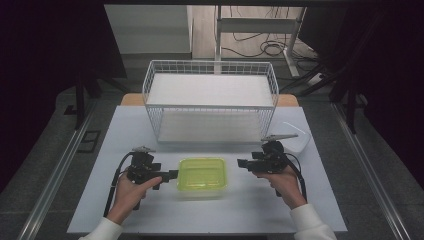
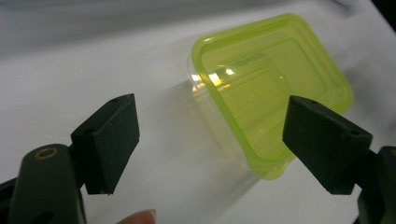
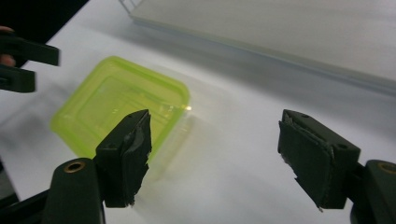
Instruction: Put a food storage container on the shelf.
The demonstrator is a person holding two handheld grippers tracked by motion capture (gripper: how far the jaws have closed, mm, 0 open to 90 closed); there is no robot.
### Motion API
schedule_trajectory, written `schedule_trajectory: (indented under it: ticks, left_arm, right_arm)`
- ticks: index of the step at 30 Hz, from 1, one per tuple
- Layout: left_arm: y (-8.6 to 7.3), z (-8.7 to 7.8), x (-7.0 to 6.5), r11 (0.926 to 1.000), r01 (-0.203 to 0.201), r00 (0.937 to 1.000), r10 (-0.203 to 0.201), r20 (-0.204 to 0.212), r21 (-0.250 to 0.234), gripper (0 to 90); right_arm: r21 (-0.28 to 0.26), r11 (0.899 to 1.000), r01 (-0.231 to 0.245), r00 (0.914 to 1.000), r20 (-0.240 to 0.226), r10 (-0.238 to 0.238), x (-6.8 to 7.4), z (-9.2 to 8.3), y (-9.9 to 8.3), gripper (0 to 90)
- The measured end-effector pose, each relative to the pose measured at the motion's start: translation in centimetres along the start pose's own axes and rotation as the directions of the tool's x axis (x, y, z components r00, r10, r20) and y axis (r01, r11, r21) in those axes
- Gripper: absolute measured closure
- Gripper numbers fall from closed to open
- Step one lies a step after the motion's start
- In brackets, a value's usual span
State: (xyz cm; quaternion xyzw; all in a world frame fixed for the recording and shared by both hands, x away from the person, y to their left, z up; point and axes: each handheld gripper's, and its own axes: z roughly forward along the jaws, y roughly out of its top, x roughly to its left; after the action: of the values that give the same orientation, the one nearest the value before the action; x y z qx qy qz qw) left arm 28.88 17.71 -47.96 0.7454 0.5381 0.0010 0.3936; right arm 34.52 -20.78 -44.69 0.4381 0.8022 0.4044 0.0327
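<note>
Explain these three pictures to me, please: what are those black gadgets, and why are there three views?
A person sits at a white table holding a hand-operated black two-jaw gripper in each hand: the left gripper and the right gripper. One picture looks down from above; the other two come from small cameras riding on each gripper, looking along its jaws. Between the grippers lies a clear plastic box with a lime-green lid. Behind it stands a white wire basket, with a white dish beside it. Both grippers are open and hold nothing.
</note>
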Motion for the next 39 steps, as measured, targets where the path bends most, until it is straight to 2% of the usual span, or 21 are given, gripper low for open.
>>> schedule_trajectory:
  ticks: [1,2,3,4,9,10,11,13,15,18,20,21,23,25,28,31,32,35,36,37,39]
  left_arm:
    - [0.0,0.0,0.0,1.0,0.0,1.0,0.0,0.0,0.0,18.8]
    - [0.1,0.3,0.3,0.9993,0.037,0.9987,-0.037,0.034,0.0,19.3]
    - [0.1,0.3,0.3,0.9993,0.037,0.9987,-0.037,0.034,0.0,19.9]
    - [0.2,0.5,0.6,0.9976,0.069,0.9958,-0.07,0.06,0.007,20.8]
    - [0.3,1.2,0.8,0.9947,0.1,0.9906,-0.102,0.091,0.023,25.2]
    - [0.4,1.5,0.9,0.9928,0.116,0.9867,-0.119,0.111,0.03,27.2]
    - [0.4,1.5,0.9,0.9928,0.116,0.9867,-0.119,0.111,0.03,28.3]
    - [0.5,2.1,1.1,0.9878,0.15,0.9793,-0.154,0.131,0.04,31.1]
    - [0.5,2.4,1.1,0.9876,0.147,0.9796,-0.153,0.13,0.054,32.8]
    - [0.5,2.5,1.3,0.9859,0.156,0.9763,-0.163,0.142,0.059,36.0]
    - [0.5,2.7,1.7,0.9822,0.177,0.9677,-0.185,0.171,0.064,37.9]
    - [0.5,2.8,1.8,0.9818,0.178,0.9674,-0.187,0.171,0.067,40.2]
    - [0.5,2.9,2.0,0.9808,0.182,0.9666,-0.192,0.17,0.07,42.2]
    - [0.3,3.2,2.2,0.9773,0.198,0.9594,-0.209,0.19,0.076,43.3]
    - [0.1,3.4,2.5,0.9738,0.211,0.9534,-0.224,0.202,0.084,46.6]
    - [-0.1,3.4,2.8,0.9679,0.239,0.9412,-0.251,0.226,0.077,48.5]
    - [-0.1,3.4,3.0,0.9655,0.249,0.935,-0.26,0.241,0.077,50.8]
    - [-0.1,3.6,3.0,0.9644,0.251,0.9314,-0.264,0.25,0.084,54.4]
    - [-0.2,3.7,3.0,0.964,0.251,0.9289,-0.265,0.258,0.087,54.4]
    - [-0.2,4.0,3.0,0.9617,0.257,0.9209,-0.274,0.278,0.094,58.5]
    - [-0.2,4.1,2.9,0.9612,0.258,0.919,-0.275,0.282,0.097,62.4]
  right_arm:
    - [0.003,1.0,-0.007,0.9999,-0.011,0.007,0.1,0.2,-0.1,26.3]
    - [0.009,1.0,-0.008,0.9998,-0.019,0.008,0.2,0.5,-0.1,26.6]
    - [0.009,1.0,-0.008,0.9998,-0.019,0.008,0.2,0.5,-0.1,26.6]
    - [0.018,1.0,-0.011,0.9995,-0.031,0.011,0.4,1.1,-0.3,27.9]
    - [0.045,0.999,-0.014,0.9989,-0.043,0.016,0.6,1.9,-0.9,29.2]
    - [0.043,0.999,-0.024,0.9983,-0.052,0.026,0.7,2.1,-1.0,29.9]
    - [0.044,0.999,-0.026,0.9981,-0.054,0.028,0.7,2.2,-1.1,30.3]
    - [0.044,0.998,-0.036,0.9975,-0.059,0.039,0.8,2.4,-1.3,31.1]
    - [0.045,0.998,-0.047,0.9964,-0.069,0.05,0.9,2.5,-1.4,32.3]
    - [0.043,0.997,-0.059,0.9943,-0.086,0.062,0.9,2.8,-1.5,33.9]
    - [0.052,0.995,-0.08,0.9907,-0.106,0.085,0.8,3.4,-1.6,35.7]
    - [0.065,0.993,-0.102,0.9857,-0.128,0.11,0.6,4.0,-1.8,37.0]
    - [0.072,0.991,-0.109,0.9838,-0.135,0.118,0.6,4.2,-1.8,37.5]
    - [0.081,0.989,-0.123,0.9809,-0.142,0.133,0.5,4.7,-2.0,38.4]
    - [0.089,0.985,-0.144,0.9767,-0.147,0.156,0.6,5.3,-2.2,39.7]
    - [0.099,0.983,-0.153,0.9732,-0.158,0.167,0.8,6.1,-2.4,43.7]
    - [0.103,0.981,-0.167,0.9704,-0.159,0.182,0.7,6.4,-2.4,48.9]
    - [0.117,0.973,-0.199,0.9611,-0.171,0.217,0.4,6.8,-2.5,55.3]
    - [0.117,0.973,-0.199,0.9611,-0.171,0.217,0.4,6.8,-2.5,55.3]
    - [0.123,0.968,-0.22,0.9514,-0.192,0.241,0.3,6.9,-2.6,60.6]
    - [0.125,0.966,-0.224,0.9487,-0.199,0.246,0.3,7.0,-2.6,63.0]
